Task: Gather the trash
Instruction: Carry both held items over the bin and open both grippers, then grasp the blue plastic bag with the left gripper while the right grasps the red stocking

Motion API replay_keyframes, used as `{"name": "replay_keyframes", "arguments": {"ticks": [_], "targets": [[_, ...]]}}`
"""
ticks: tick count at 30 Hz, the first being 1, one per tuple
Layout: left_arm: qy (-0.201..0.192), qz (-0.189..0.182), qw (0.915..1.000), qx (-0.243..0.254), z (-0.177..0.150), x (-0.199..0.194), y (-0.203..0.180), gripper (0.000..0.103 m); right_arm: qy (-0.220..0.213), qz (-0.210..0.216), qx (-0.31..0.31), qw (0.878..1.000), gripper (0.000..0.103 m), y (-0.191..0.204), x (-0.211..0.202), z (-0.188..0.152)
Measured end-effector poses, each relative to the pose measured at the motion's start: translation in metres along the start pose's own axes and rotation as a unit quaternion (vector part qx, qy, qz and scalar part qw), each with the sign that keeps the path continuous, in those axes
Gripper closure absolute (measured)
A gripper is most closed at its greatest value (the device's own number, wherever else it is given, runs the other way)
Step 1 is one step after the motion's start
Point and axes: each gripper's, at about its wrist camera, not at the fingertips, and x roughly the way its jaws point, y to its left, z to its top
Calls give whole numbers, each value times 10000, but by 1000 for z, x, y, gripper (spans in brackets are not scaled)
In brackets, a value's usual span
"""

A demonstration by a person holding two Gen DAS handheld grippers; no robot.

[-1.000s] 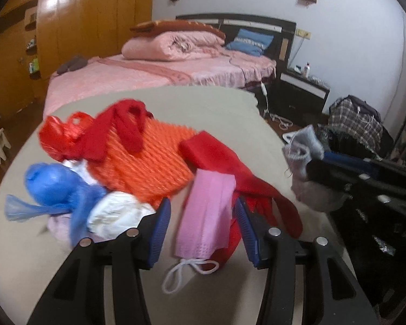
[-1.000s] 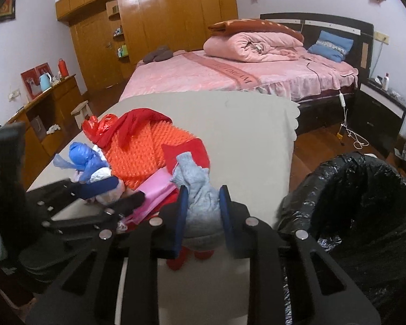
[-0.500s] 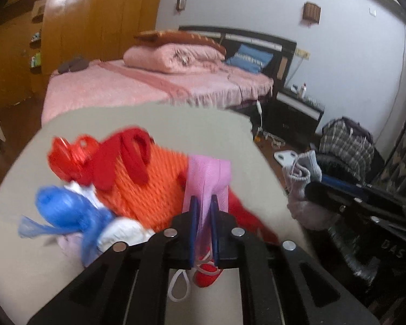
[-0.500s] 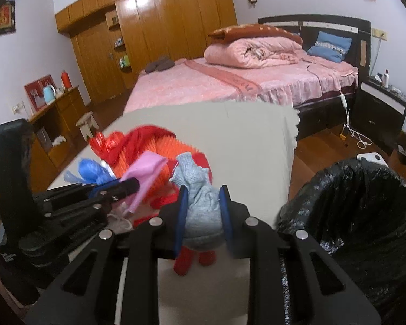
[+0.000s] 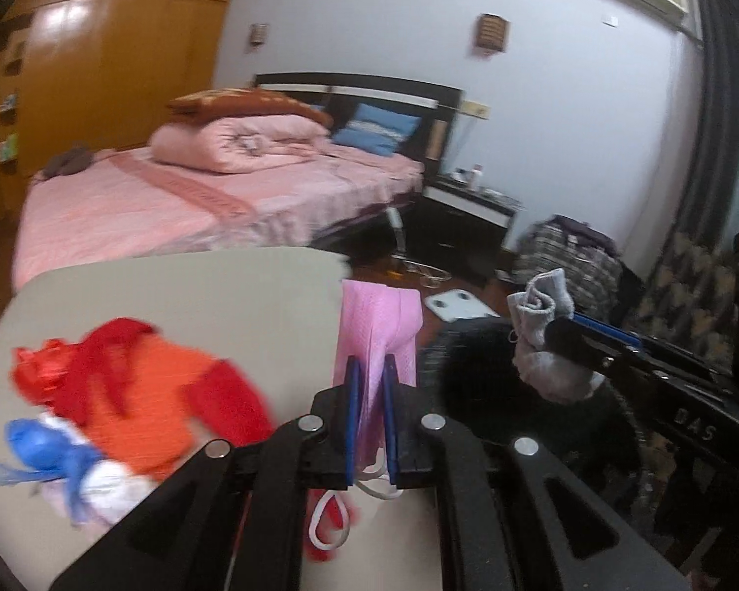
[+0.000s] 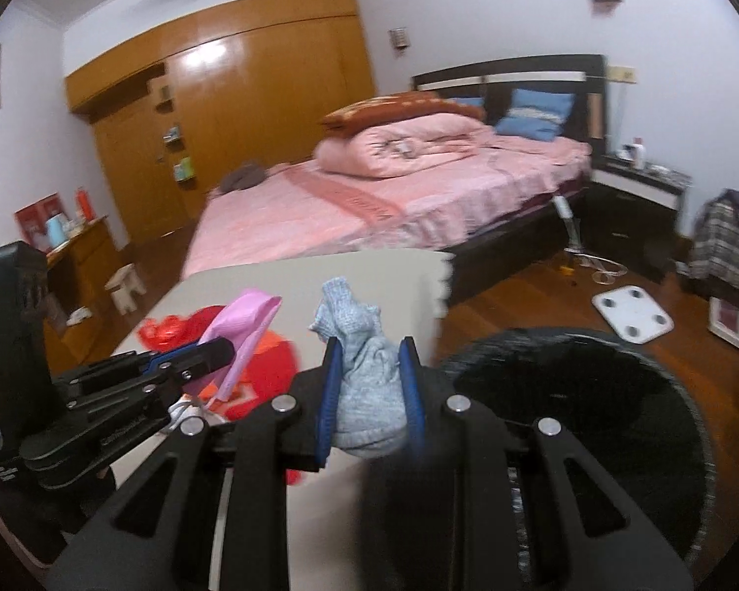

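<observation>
My left gripper is shut on a pink face mask and holds it above the beige table, near its right edge. Its white ear loops hang below. My right gripper is shut on a grey sock and holds it by the rim of the black-lined trash bin. The sock also shows in the left wrist view, over the bin. The mask shows in the right wrist view.
A pile stays on the table's left: orange mesh, red cloth, a red bag, a blue bag, white wads. A pink bed, a nightstand and white scales lie beyond.
My left gripper shut on the pink mask, lifted it off the pile and carried it right toward the bin. My right gripper moved right with the sock, close over the bin.
</observation>
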Motion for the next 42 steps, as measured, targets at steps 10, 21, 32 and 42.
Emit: {"name": "replay_keyframes", "arguments": {"ticks": [10, 21, 32, 42], "targets": [[306, -1098, 9927, 386, 1, 49, -88, 73, 71, -1244, 417, 9913, 74, -85, -24, -22], [-76, 69, 9995, 299, -6, 19, -32, 41, -189, -1120, 471, 9924, 11, -63, -14, -22], [-245, 2052, 9784, -84, -38, -48, 100, 41, 245, 331, -336, 9986, 11, 80, 70, -21], [-80, 2710, 9614, -464, -66, -66, 162, 41, 1108, 348, -631, 9912, 20, 125, 153, -56]]}}
